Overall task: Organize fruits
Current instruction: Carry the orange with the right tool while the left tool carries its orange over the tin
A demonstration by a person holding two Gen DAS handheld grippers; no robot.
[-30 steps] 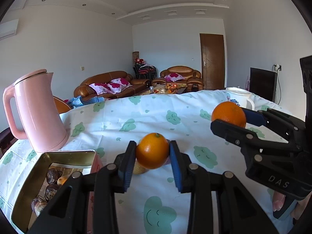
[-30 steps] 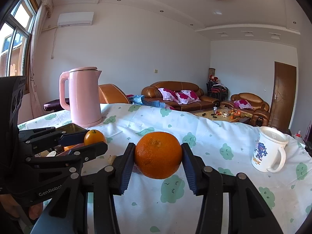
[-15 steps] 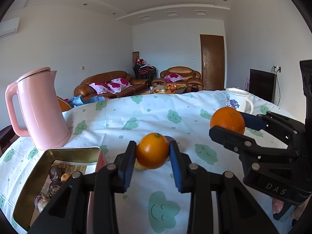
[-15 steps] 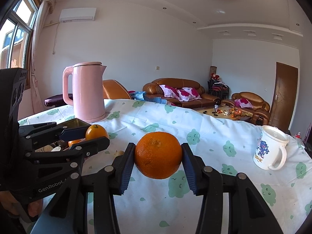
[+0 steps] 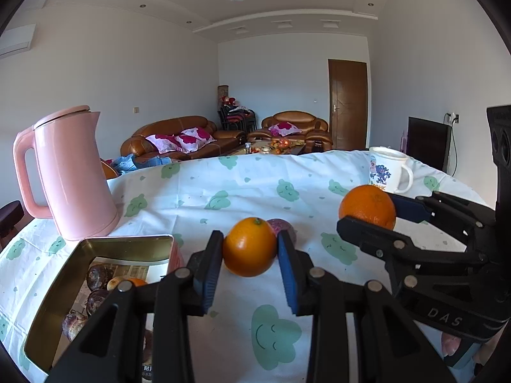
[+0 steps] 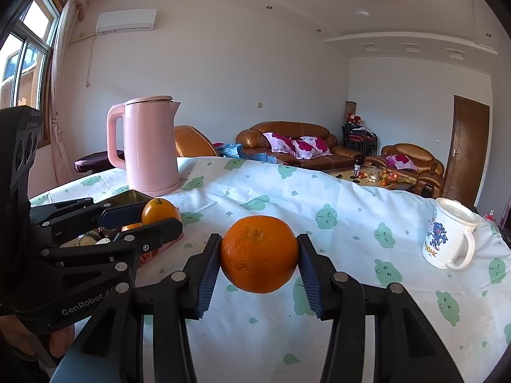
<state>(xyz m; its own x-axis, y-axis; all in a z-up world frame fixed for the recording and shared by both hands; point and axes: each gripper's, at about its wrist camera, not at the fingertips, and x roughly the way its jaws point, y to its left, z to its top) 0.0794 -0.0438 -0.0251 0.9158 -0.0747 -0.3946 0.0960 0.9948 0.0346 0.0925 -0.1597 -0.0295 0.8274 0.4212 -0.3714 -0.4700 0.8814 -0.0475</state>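
Both tools are up over the table, each w/ a fruit clamped between its pads. Left tool: pads pressed on a small smooth orange, held off the cloth, just right of the gold tin and above its near corner in the right wrist view. Right tool: set wider, pads pressed on both sides of a bigger, dimpled orange, also clear of the cloth, further right of the tin, btwn tin and white mug.

Tin sits open on the table, just in front of the pink kettle. Inside it: several dark purplish round fruits, one pale one, a bit of orange peeking out; exact count can't be told, since the left tool's frame covers part. A purplish fruit lies on the cloth right of the tin, just behind the small orange; can't tell if they touch.

Mug stands upright well right of the tin, handle to the right. Cloth is white w/ green cloud faces. A person's fingers show under the left tool's body in the right wrist view.
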